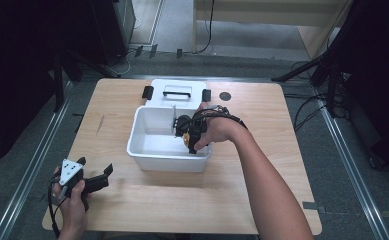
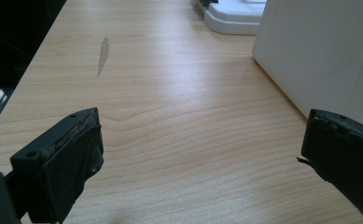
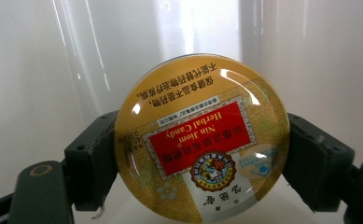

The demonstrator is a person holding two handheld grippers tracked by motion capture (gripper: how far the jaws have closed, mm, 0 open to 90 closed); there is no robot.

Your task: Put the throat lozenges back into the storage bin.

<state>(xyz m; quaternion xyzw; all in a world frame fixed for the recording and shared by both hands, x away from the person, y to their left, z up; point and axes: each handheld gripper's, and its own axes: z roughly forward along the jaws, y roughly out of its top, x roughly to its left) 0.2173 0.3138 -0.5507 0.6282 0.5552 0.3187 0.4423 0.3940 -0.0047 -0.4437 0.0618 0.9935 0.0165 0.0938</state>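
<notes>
Here, a round yellow candy tin point(image 3: 201, 140), labelled "Nin Jom Herbal Candy", is pinched betw. the jaws of the right hand-held gripper point(image 1: 189, 131), held inside the white bin point(image 1: 147, 150) near its right wall. The bin's lid point(image 1: 178, 92) is laid just behind it on the wooden surface point(image 1: 262, 165). The left hand-held gripper point(image 1: 94, 179) is rested at the surface's front-left corner w/ jaws spread, nothing betw. them.

Light wood desk point(image 1: 262, 165), grey scuff point(image 2: 103, 56) toward left edge. White plastic bin point(image 1: 168, 159) at centre. White lid point(image 1: 177, 92) with black handle and latches flat behind it, by far edge. Small black disc point(image 1: 225, 96) right of lid.
</notes>
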